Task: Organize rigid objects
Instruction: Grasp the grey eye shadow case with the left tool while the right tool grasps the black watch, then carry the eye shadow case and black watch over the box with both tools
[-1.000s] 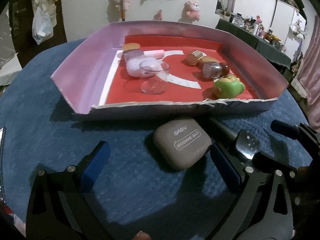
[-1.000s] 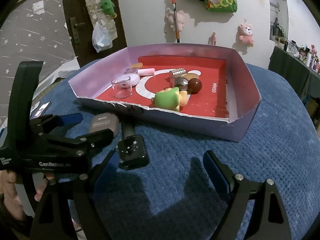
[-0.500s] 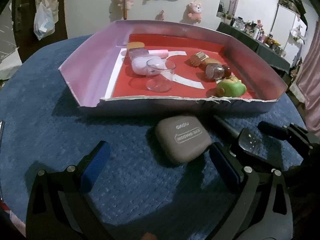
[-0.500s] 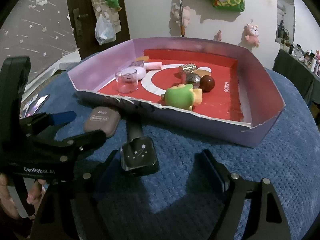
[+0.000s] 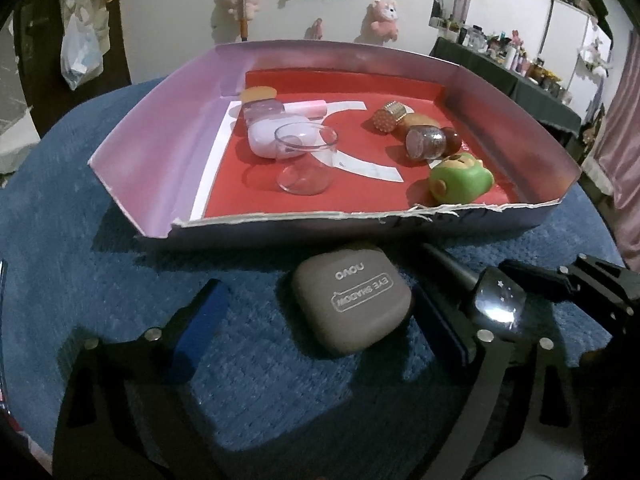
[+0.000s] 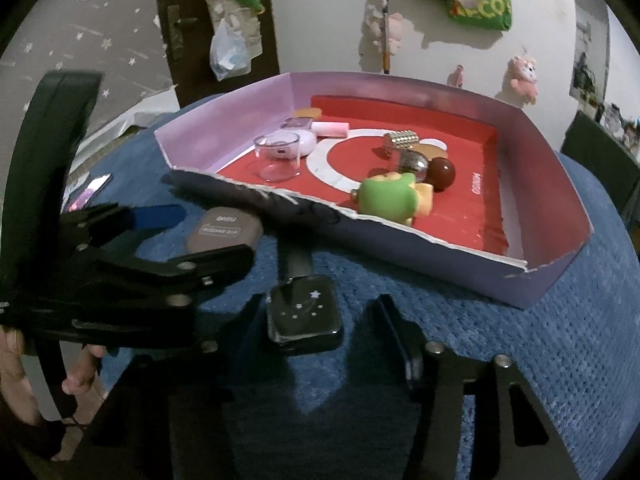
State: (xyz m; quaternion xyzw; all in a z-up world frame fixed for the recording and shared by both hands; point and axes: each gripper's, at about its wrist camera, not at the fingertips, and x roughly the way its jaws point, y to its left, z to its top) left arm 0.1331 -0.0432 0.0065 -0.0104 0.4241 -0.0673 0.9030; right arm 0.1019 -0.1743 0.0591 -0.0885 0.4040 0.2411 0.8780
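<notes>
My right gripper [image 6: 320, 336] had its jaws just closing in around the black smartwatch [image 6: 304, 316] on the blue tablecloth [image 6: 520, 340], a sliver of cloth still showing on either side of the watch face, so I could not call it a grip. My left gripper [image 5: 320, 320] had narrowed a little yet stood wide, apart from the brown eyeshadow case [image 5: 352, 304] lying between its blue pads. Just beyond both sat the shallow cardboard tray [image 5: 160, 152] holding the clear cup [image 5: 306, 156], green frog toy [image 5: 460, 178] and other small pieces.
</notes>
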